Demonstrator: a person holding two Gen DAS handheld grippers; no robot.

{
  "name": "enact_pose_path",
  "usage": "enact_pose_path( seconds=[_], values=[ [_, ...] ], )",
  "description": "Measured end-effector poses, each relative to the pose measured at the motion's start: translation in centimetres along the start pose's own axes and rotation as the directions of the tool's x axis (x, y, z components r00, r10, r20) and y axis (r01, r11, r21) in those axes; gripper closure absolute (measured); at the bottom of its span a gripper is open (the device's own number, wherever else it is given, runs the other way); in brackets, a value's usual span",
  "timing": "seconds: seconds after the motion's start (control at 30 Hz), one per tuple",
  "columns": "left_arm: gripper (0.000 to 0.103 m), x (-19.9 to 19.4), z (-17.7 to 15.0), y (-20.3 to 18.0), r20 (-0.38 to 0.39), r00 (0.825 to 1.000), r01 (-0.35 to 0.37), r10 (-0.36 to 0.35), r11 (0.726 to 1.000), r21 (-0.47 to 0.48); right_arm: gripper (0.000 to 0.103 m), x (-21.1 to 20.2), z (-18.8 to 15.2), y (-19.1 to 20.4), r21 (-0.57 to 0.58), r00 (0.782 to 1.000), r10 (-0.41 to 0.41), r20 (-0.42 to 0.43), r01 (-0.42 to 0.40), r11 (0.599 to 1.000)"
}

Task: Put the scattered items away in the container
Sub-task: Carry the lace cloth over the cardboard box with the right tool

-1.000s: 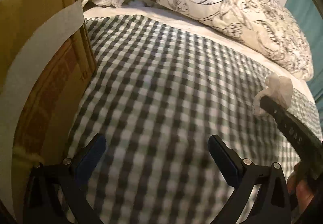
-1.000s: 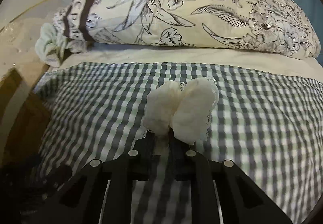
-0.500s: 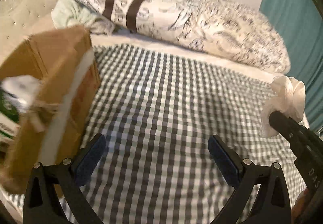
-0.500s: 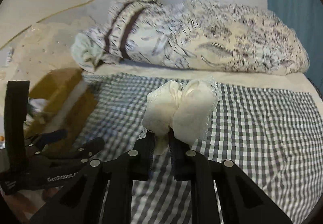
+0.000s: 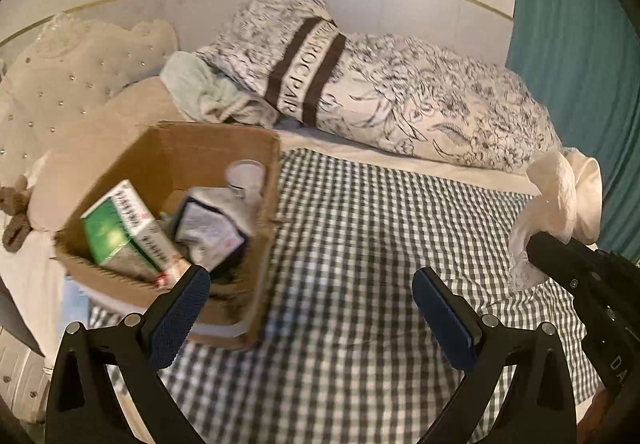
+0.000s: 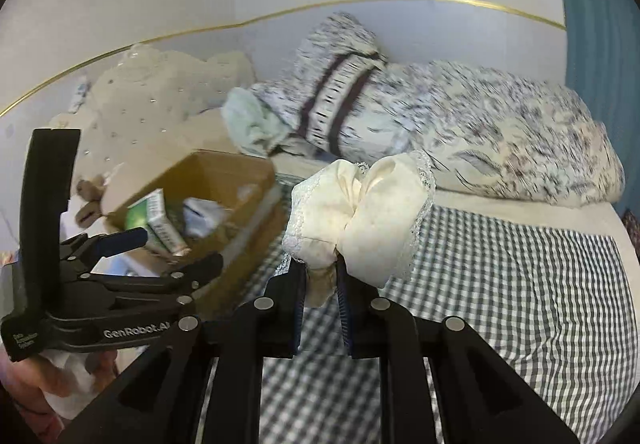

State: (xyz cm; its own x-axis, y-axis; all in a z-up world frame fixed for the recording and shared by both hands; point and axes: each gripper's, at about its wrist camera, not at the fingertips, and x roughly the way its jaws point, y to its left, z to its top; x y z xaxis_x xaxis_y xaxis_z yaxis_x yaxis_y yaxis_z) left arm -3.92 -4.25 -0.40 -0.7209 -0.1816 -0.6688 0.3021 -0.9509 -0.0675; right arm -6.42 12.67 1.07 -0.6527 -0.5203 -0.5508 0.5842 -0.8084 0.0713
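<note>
An open cardboard box stands on the left of the checked bed cover, also in the right wrist view. It holds a green and white carton, a crumpled grey packet and a white cup. My right gripper is shut on a cream lace-edged cloth, held above the bed to the right of the box; the cloth also shows in the left wrist view. My left gripper is open and empty, above the bed by the box's near right corner.
A floral pillow and a pale green cloth lie at the head of the bed. A cream studded cushion sits behind the box. A teal curtain hangs on the right. The checked cover spreads between box and cloth.
Both grippers have risen and pulled back, so the box's open top and its contents have come into view. The right gripper still holds the cloth.
</note>
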Motion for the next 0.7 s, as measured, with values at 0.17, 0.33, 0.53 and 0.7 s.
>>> enact_pose_path(
  seconds=[0.17, 0.33, 0.53, 0.7],
  values=[
    [0.000, -1.9, -0.4, 2.7, 0.032, 0.999, -0.019, 0.020, 0.999, -0.030, 0.088, -0.3, 0.6, 4.3, -0.066, 0.999, 0.043, -0.002, -0.043, 0.997],
    [0.000, -1.8, -0.7, 6.2, 0.034, 0.998, -0.050, 0.053, 0.996, -0.072, 0.087, 1.3, 1.3, 7.8, -0.122, 0.997, 0.079, -0.022, -0.081, 0.989],
    [0.000, 0.0, -0.4, 11.0, 0.010, 0.996, -0.084, 0.087, 0.987, -0.137, 0.087, 5.5, 2.3, 11.1, -0.165, 0.990, 0.122, -0.074, -0.133, 0.977],
    [0.000, 1.7, 0.5, 14.2, -0.007, 0.992, -0.127, 0.128, 0.978, -0.165, 0.087, 9.7, 3.7, 13.1, -0.169, 0.981, 0.160, -0.111, -0.178, 0.969]
  ],
)
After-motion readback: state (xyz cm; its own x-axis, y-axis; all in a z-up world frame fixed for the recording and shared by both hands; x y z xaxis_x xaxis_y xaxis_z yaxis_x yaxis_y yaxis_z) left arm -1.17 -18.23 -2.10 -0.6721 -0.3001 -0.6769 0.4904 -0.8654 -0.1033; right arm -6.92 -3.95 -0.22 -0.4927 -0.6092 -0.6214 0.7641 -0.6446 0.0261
